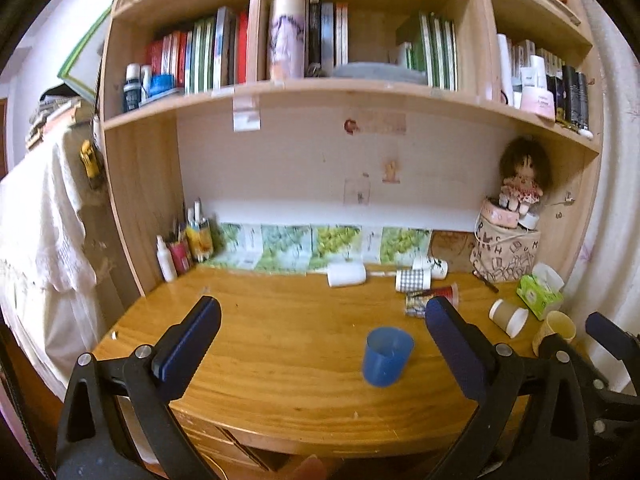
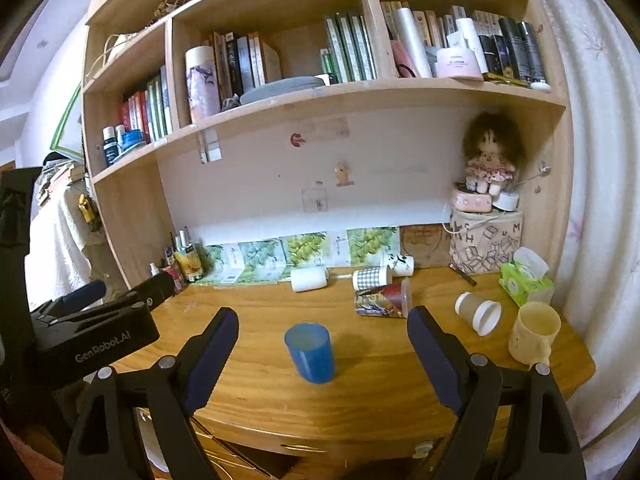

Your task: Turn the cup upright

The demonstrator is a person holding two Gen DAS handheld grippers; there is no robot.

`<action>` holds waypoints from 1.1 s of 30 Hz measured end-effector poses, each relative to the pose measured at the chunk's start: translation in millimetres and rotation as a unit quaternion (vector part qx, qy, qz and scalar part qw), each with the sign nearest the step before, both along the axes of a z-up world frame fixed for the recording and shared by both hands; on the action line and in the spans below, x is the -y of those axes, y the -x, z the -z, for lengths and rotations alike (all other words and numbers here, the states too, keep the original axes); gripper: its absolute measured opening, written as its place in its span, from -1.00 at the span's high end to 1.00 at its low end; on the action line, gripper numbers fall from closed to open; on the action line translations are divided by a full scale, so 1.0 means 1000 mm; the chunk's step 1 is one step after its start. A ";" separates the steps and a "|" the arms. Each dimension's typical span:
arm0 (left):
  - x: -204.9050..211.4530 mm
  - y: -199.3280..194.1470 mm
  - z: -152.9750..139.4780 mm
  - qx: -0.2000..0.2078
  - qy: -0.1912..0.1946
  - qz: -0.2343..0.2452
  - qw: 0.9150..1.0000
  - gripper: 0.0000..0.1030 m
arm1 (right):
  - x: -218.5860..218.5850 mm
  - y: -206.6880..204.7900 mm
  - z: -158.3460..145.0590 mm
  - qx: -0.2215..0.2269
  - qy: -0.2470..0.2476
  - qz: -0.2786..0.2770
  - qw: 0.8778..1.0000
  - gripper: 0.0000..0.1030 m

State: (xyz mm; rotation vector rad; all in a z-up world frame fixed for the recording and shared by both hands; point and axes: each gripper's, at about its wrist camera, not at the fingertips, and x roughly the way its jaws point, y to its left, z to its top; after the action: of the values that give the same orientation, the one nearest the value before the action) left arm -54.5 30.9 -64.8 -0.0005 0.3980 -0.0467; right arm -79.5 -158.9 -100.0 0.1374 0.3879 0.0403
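My left tool (image 1: 322, 330) and right tool (image 2: 322, 338) were both spread wide, pinching nothing. The blue cup (image 2: 310, 352) stood upright on the worktop (image 2: 248, 308), mouth up, between my right tool's fingers but touching neither. At 2 o'clock from it lay a tan cup (image 2: 478, 313) on its side, a yellow cup (image 2: 534, 334) upright beyond
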 end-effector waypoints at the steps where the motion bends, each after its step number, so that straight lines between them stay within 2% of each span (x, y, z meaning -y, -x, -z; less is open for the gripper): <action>1: 0.001 0.001 -0.001 0.004 -0.002 0.000 1.000 -0.99 | 0.000 0.000 0.000 0.001 -0.001 -0.005 1.000 -0.69; 5: 0.004 0.007 -0.003 0.018 -0.010 -0.001 1.000 -0.99 | -0.004 0.000 0.001 0.002 0.006 -0.011 1.000 -0.78; 7: 0.006 0.009 -0.005 0.024 -0.013 -0.001 1.000 -0.99 | -0.004 0.001 0.001 0.005 0.009 -0.009 1.000 -0.99; 33: 0.019 0.005 -0.004 0.027 -0.023 0.006 0.999 -0.99 | 0.012 -0.001 0.000 0.010 0.008 0.013 1.000 -0.99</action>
State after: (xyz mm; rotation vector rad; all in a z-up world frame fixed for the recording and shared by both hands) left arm -59.9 12.0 -60.5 0.0491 0.3441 -0.0501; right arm -78.8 -170.9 -100.4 0.1263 0.3667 0.0120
